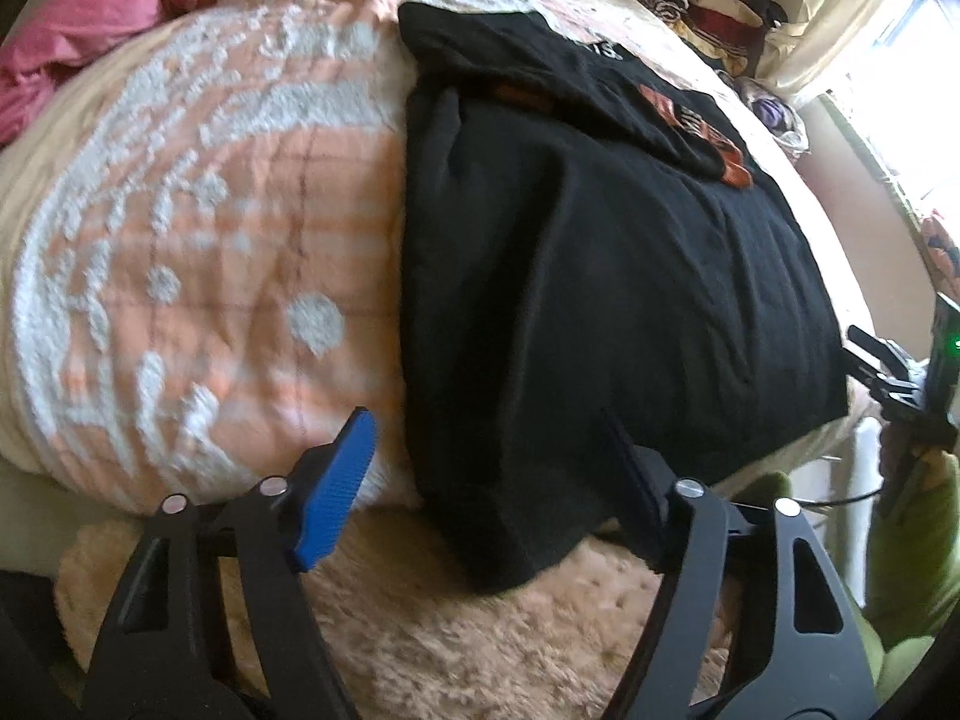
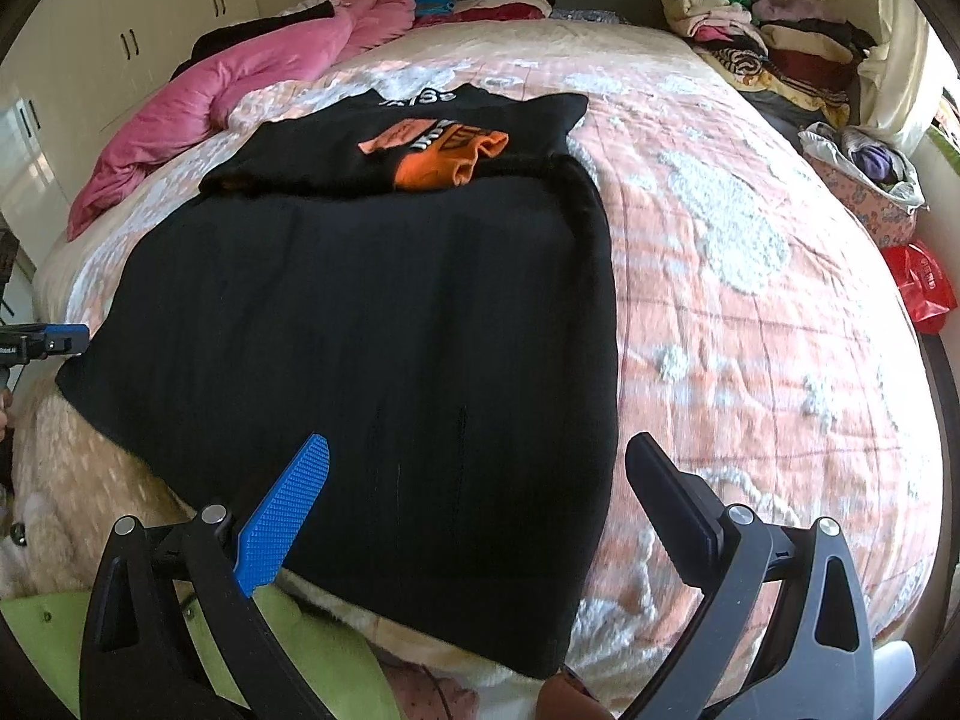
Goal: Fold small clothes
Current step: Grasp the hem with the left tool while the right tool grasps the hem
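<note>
We have the black garment [image 2: 372,312] flat on the bed, long axis running away from us — each near corner between spread, empty jaws, left gripper [image 1: 486,480] and right gripper [image 2: 480,498] equally close.

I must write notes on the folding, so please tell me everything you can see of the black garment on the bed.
The black garment looks like soft knit or jersey cloth. It lies spread flat on the peach and white bedspread, and its near hem hangs over the bed's edge. At the far end, part is folded over and shows an orange print and white lettering. Both near corners lie between the open jaws of the left gripper and the right gripper; neither clamps the cloth yet.
</note>
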Available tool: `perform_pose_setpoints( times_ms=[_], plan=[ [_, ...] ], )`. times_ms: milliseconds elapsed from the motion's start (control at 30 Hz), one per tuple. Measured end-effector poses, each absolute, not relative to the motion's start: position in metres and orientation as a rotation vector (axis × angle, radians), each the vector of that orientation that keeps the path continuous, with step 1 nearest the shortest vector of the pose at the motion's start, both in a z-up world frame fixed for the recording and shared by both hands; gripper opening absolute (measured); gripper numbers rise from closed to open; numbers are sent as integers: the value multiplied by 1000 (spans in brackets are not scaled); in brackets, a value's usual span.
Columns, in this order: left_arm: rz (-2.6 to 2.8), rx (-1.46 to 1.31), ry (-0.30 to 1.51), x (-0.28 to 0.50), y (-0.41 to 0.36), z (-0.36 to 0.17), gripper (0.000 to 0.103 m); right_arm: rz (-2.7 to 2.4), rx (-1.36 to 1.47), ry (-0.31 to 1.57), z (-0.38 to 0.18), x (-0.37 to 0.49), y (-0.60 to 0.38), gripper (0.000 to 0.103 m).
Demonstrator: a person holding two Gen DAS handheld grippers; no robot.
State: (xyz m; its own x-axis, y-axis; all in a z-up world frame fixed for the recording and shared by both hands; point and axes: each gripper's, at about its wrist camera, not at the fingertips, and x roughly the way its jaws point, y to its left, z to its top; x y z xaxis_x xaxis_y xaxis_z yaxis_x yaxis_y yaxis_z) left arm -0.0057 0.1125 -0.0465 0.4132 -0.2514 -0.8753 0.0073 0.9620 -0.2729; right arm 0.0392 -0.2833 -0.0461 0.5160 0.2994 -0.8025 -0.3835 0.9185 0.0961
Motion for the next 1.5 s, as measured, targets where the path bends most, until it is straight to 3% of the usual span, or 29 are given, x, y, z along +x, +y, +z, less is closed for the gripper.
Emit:
perform_pose_setpoints(
  times_ms=[467, 533, 667, 700, 767, 967, 1167, 1233, 1367, 1500],
  plan=[
    [-123, -249, 1212, 0, 108, -71, 61, 413, -98, 1075, -66, 23, -303, 97],
    [-118, -222, 1209, 0, 104, -72, 62, 414, -111, 1098, -69, 20, -304, 91],
    [-118, -208, 1208, 1, 101, -74, 64, 399, -177, 1124, -73, 13, -305, 58],
    [-119, -208, 1206, 2, 100, -74, 66, 407, -173, 1128, -71, 12, -307, 35],
    [-123, -196, 1205, 2, 99, -75, 67, 453, -154, 1133, -66, 9, -307, 12],
    [-138, -159, 1198, 1, 95, -76, 66, 543, -107, 1022, -38, 7, -302, 8],
    [-123, -169, 1184, -6, 106, -73, 44, 561, -13, 883, -3, 21, -308, 8],
    [-135, -200, 1173, -8, 109, -70, 28, 549, 9, 860, 4, 25, -312, 8],
    [-171, -238, 1133, -15, 110, -59, 5, 549, 44, 813, 14, 31, -311, 8],
    [-200, -303, 1076, -15, 117, -43, 3, 539, 70, 769, 25, 33, -316, 8]
  ],
)
